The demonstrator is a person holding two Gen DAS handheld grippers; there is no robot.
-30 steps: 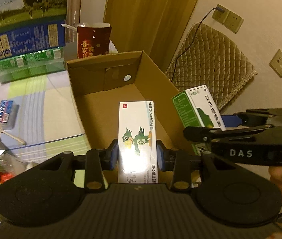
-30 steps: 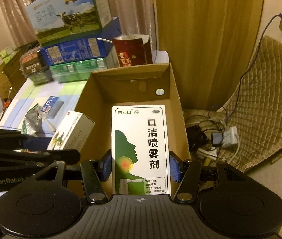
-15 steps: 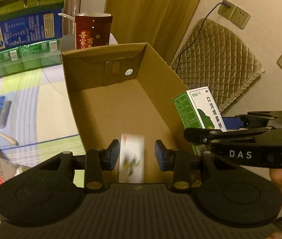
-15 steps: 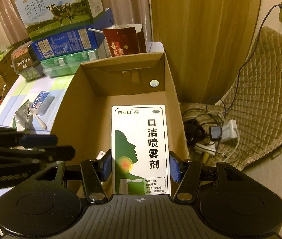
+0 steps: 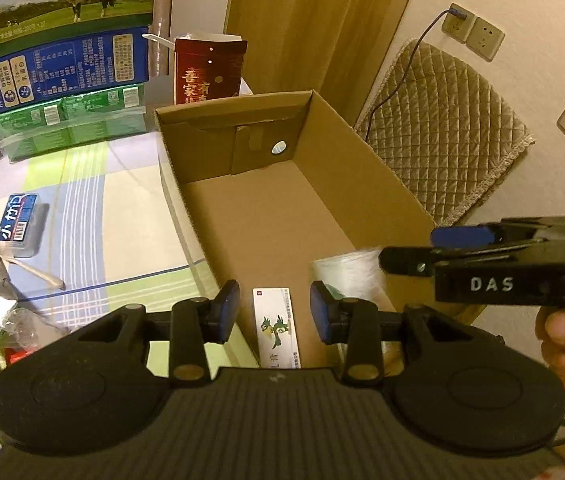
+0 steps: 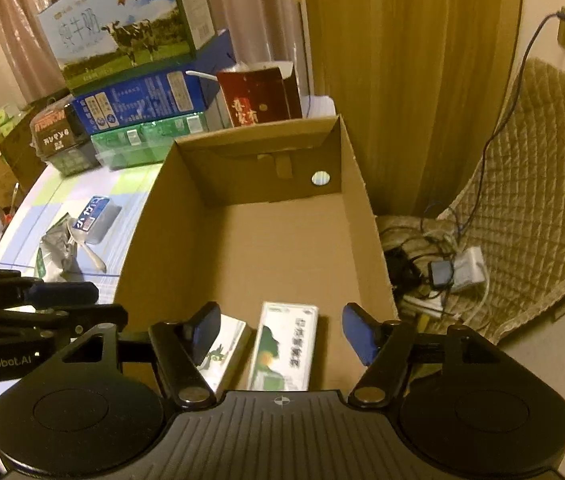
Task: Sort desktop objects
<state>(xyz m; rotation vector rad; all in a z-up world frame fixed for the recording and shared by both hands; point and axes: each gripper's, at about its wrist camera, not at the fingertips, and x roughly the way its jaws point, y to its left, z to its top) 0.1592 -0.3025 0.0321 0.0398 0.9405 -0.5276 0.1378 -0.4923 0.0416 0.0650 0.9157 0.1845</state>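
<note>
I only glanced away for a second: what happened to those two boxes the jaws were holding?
Both were let go. The bird box dropped first into the cardboard carton, then the green spray box beside it. Left gripper and right gripper now open. Carton and table clutter unchanged.

Cardboard box [image 6: 266, 248]: two medicine cartons in its near end, bird carton [image 6: 222, 354] left of spray carton [image 6: 286, 346], both below the right claw [image 6: 280, 330].

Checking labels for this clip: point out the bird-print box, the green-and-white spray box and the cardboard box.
bird-print box [image 5: 277, 326], left wrist view, printed top face.
green-and-white spray box [image 6: 284, 346], right wrist view, top face.
cardboard box [image 6: 250, 148], right wrist view, far wall.
</note>
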